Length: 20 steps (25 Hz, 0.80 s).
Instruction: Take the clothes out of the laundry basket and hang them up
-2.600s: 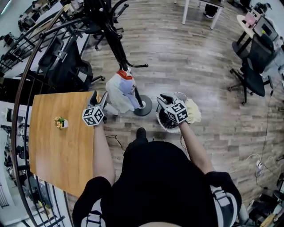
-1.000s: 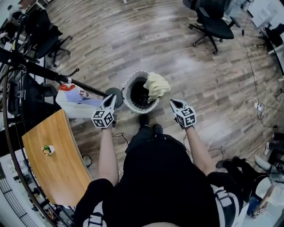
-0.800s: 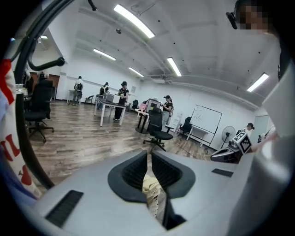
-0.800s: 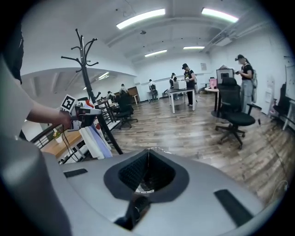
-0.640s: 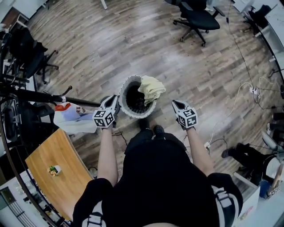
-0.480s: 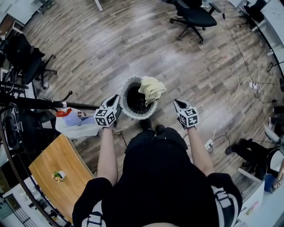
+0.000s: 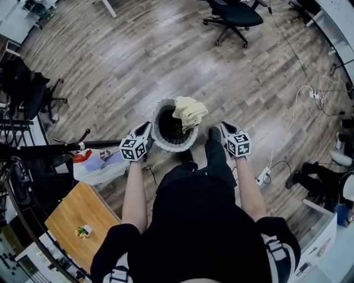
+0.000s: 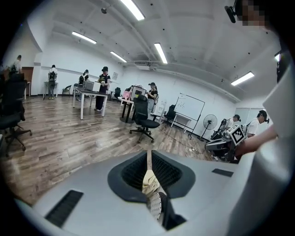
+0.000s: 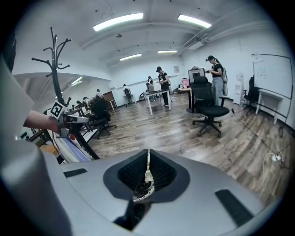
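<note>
The white mesh laundry basket (image 7: pixel 164 141) stands on the wooden floor straight ahead of me. A pale yellow cloth (image 7: pixel 189 112) hangs over its far right rim. My left gripper (image 7: pixel 147 127) hovers just left of the basket and my right gripper (image 7: pixel 223 126) a little to its right. Both are shut with nothing held. In the left gripper view, the yellow cloth (image 8: pixel 150 181) and the basket mesh (image 8: pixel 156 206) show through the slit below the left gripper (image 8: pixel 148 154). The basket rim (image 9: pixel 140 192) shows the same way under the right gripper (image 9: pixel 148 154).
The black coat stand (image 7: pixel 50 150) lies toward the left, with a white, blue and red garment (image 7: pixel 97 164) hanging on it. A wooden table (image 7: pixel 83 213) sits at the lower left. An office chair (image 7: pixel 232 15) stands far ahead, and cables (image 7: pixel 310 91) run at the right.
My view has swung from the coat stand and table onto the basket, which now sits between the two grippers. The stand and hung garment have slid off to the left.
</note>
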Tool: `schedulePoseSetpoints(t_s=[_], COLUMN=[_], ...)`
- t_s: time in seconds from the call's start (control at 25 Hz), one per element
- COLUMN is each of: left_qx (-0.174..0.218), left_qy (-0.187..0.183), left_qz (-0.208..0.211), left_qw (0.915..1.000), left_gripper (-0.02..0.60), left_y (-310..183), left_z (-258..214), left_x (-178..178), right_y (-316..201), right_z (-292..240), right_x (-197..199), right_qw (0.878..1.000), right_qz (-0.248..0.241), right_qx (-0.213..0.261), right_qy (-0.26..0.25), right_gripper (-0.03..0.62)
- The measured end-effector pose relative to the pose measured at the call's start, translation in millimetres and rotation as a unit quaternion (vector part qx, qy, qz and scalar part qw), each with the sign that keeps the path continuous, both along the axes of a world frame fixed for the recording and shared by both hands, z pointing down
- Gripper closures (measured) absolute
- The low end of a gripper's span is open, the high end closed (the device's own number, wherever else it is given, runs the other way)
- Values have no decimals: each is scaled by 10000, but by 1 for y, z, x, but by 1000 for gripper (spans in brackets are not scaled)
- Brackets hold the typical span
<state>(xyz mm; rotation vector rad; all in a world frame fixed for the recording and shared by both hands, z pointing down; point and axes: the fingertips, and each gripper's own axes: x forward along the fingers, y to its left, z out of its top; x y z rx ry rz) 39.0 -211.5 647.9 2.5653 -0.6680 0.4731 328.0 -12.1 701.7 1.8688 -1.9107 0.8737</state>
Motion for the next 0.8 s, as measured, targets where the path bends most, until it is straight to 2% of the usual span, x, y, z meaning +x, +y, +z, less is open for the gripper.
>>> schedulePoseSetpoints(t_s=[0.36, 0.8], left_qx=[-133, -378], left_qy=[-91, -429], left_qz=[275, 649], left_qw=[9995, 9963], left_gripper=[535, 535], left_y=[-6, -9], left_z=[21, 53], left_x=[28, 90], right_y=[-20, -43], right_z=[19, 48], right_x=[13, 39], right_qw=[9999, 9990], right_qz=[137, 49], right_qx=[-34, -250], right_qy=[-58, -363], right_gripper=[574, 571])
